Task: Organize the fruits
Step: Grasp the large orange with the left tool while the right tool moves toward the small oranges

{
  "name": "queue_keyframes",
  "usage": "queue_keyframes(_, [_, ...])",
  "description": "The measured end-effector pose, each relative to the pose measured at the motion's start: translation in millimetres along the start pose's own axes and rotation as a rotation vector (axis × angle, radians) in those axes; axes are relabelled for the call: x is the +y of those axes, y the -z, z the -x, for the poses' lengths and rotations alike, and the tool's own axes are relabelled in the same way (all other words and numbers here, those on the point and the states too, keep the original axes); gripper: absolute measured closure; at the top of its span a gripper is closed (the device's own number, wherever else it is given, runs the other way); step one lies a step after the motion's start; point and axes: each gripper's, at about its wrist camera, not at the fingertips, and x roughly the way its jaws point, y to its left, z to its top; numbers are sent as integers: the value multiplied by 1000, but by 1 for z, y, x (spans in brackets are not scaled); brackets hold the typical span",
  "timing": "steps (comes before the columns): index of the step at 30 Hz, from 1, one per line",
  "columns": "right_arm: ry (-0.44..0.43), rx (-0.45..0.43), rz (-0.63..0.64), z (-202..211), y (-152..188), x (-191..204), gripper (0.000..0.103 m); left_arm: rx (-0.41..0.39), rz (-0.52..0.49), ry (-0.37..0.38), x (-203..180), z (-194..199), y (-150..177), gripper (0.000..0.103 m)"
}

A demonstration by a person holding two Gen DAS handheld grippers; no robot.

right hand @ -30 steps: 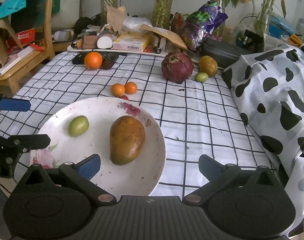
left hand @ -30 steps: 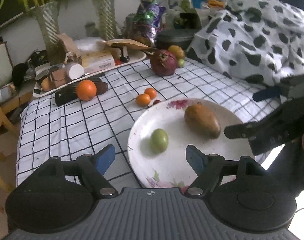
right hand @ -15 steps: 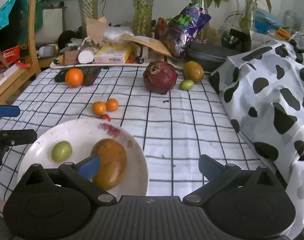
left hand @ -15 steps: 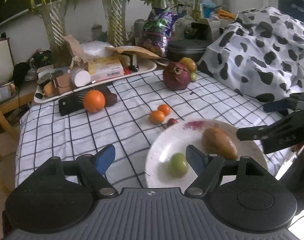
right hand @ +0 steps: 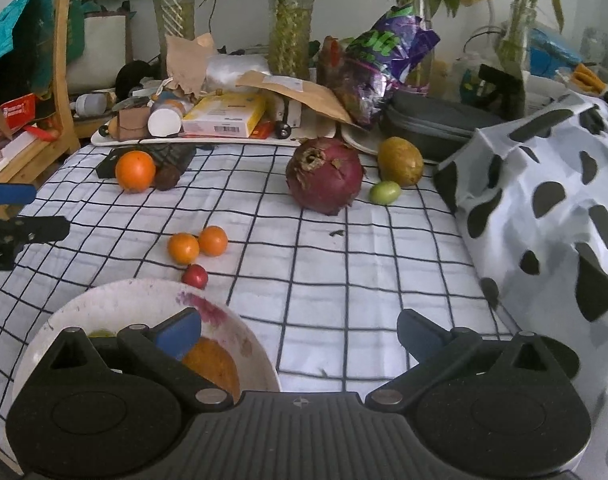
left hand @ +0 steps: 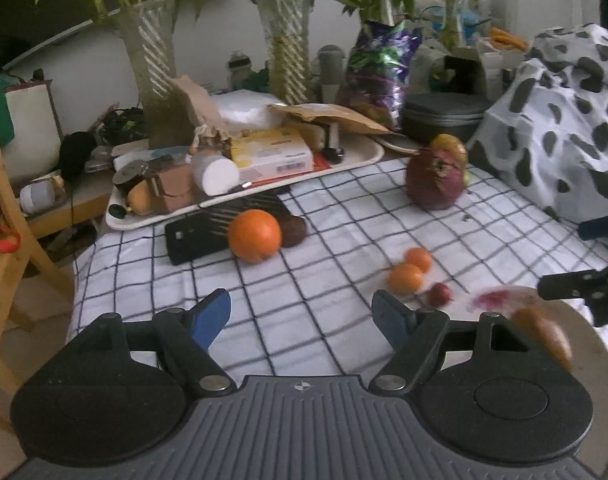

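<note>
Left gripper (left hand: pixel 302 314): matte black, ribbed body with blue fingertip pads; jaws stood wide apart and held nothing, above bare checked cloth.
Right gripper (right hand: pixel 300 332): same build; jaws spread wide, empty, its left finger over the plate.
Tabletop (right hand: pixel 304 248): covered in wrinkled white cloth with a black grid.
Plate (right hand: pixel 124 300): round, white, glossy, with a pink stain on the far rim; it sat near left in the right wrist view.
Mango (right hand: pixel 214 366): smooth, oval, orange-brown, lying on the plate, partly hidden by the right gripper.
Small oranges (right hand: pixel 183 248): two round, glossy fruits touching each other, just beyond the plate.
Red fruit (right hand: pixel 194 276): tiny, round, shiny, just beside the plate's far rim.
Large orange (right hand: pixel 135 171): round, dimpled skin, far left, touching a dark brown fruit (right hand: pixel 167 178).
Dragon fruit (right hand: pixel 324 176): bulky, dull red, scaly, far centre.
Yellow fruit (right hand: pixel 400 161): oval, behind a small green fruit (right hand: pixel 385 192).
Cow-print cloth (right hand: pixel 543 200): soft, folded, on the right.
</note>
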Motion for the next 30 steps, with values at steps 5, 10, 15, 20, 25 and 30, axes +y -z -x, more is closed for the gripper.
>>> queue_keyframes(5, [-18,5,17,-14,-13,4,0,-7,-2,-34,11,-18,-9,26])
queue_keyframes(10, [-32,12,40,-30,-25,7,0,-7,-22,-33,15,-40,-18,26])
queue_keyframes(15, [-51,25,54,-45,-36,8,0,1,-47,-33,20,-62,-23,26])
queue_keyframes(20, [-79,36,54,-59,-46,5,0,11,-59,-33,29,-86,-27,26])
queue_keyframes(25, [-98,47,64,-72,-54,3,0,22,-41,-11,40,-103,-30,27])
queue_keyframes(30, [-123,54,79,-82,-62,3,0,16,-36,28,43,-115,-35,28])
